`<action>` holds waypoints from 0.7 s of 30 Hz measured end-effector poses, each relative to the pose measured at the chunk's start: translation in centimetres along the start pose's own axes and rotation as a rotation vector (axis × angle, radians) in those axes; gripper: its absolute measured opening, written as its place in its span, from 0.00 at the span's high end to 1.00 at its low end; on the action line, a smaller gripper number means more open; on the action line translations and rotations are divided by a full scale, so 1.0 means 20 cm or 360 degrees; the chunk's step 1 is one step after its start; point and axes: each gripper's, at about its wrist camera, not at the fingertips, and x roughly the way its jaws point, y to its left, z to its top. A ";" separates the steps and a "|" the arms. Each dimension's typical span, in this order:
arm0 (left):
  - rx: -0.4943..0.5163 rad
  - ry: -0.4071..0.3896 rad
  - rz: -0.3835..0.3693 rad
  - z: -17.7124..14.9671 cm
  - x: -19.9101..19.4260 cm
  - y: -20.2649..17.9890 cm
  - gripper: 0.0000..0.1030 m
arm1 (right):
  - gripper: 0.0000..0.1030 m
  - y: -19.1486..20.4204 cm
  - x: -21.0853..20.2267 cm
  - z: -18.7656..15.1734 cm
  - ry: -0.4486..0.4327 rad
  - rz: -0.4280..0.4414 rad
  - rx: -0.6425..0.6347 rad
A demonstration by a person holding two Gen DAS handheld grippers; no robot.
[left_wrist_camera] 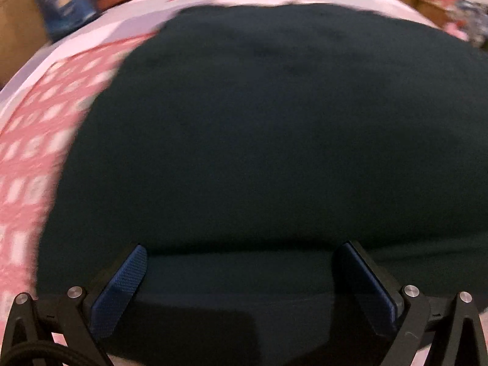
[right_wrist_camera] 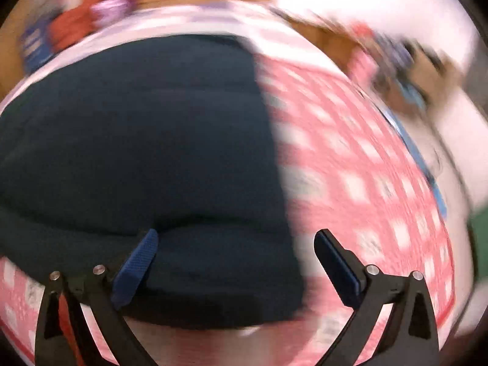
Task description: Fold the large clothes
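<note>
The dark garment point(left_wrist_camera: 259, 128) lies spread flat on the pink-and-white patterned sheet point(left_wrist_camera: 33, 158), and it's the landmark for everything else. Colour reads as very dark teal/navy; both views are motion-blurred so fabric detail can't be made out.

Left gripper point(left_wrist_camera: 244, 262) sits over the garment's near edge w/ jaws spread wide. Its blue textured pads point(left_wrist_camera: 122, 292) flank a strip of the cloth, where a raised fold line runs across just beyond the tips. Cloth fills the gap between the pads, but they aren't closed on it. In this view the garment takes up nearly the whole frame; sheet shows only to its left and along the far side.

Right gripper point(right_wrist_camera: 236, 238) is at the garment's near right corner, jaws also wide apart. Its left finger point(right_wrist_camera: 137, 268) lies over the dark cloth point(right_wrist_camera: 137, 128), the right finger point(right_wrist_camera: 335, 268) is off the garment's edge, over the sheet point(right_wrist_camera: 360, 164). Nothing clamped. A crease crosses the cloth just past the left fingertip.

Beyond the garment's far left corner: a blue box point(left_wrist_camera: 65, 0), blurred, plus a reddish bundle point(right_wrist_camera: 68, 32) and sth purple point(right_wrist_camera: 111, 9) next to it, too smeared to ID. Beyond the far right corner, some floral-print fabric point(left_wrist_camera: 460, 15)
</note>
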 end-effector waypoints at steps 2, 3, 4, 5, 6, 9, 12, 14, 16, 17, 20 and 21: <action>-0.0002 0.0016 0.0066 0.02 0.00 0.08 0.00 | 0.00 -0.13 0.01 0.01 0.0018 -0.0106 0.0008; -0.0016 0.0021 0.0079 0.04 -0.01 0.09 0.00 | 0.00 -0.16 -0.01 0.02 0.0007 -0.0158 -0.0015; -0.0029 0.0007 0.0097 0.07 -0.04 0.09 0.00 | 0.00 -0.17 -0.02 0.04 0.0003 -0.0197 -0.0041; -0.0027 -0.0029 0.0084 0.10 -0.07 0.06 0.00 | 0.00 -0.17 -0.05 0.05 -0.0016 -0.0209 -0.0060; -0.0031 -0.0068 0.0003 0.15 -0.10 0.00 0.00 | 0.00 -0.13 -0.08 0.08 -0.0069 -0.0203 -0.0088; 0.0054 -0.0106 -0.0185 0.29 -0.10 -0.26 0.00 | 0.00 0.05 -0.14 0.18 -0.0196 -0.0049 -0.0142; 0.0169 -0.0053 -0.0359 0.49 0.00 -0.61 0.00 | 0.00 0.43 -0.09 0.40 -0.0188 0.0186 -0.0270; 0.0220 -0.0017 -0.0284 0.61 0.11 -0.73 0.00 | 0.00 0.65 0.00 0.53 -0.0124 0.0282 -0.0328; 0.0206 0.0013 -0.0257 0.72 0.21 -0.76 0.00 | 0.00 0.81 0.11 0.65 -0.0067 0.0296 -0.0386; 0.0186 0.0016 -0.0271 0.76 0.24 -0.75 0.00 | 0.00 0.87 0.16 0.71 -0.0049 0.0261 -0.0432; 0.0194 -0.0001 -0.0213 0.81 0.30 -0.58 0.00 | 0.00 0.86 0.28 0.78 -0.0004 0.0285 -0.0483; 0.0192 -0.0019 -0.0140 0.81 0.31 -0.49 0.00 | 0.00 0.80 0.32 0.80 -0.0011 0.0276 -0.0469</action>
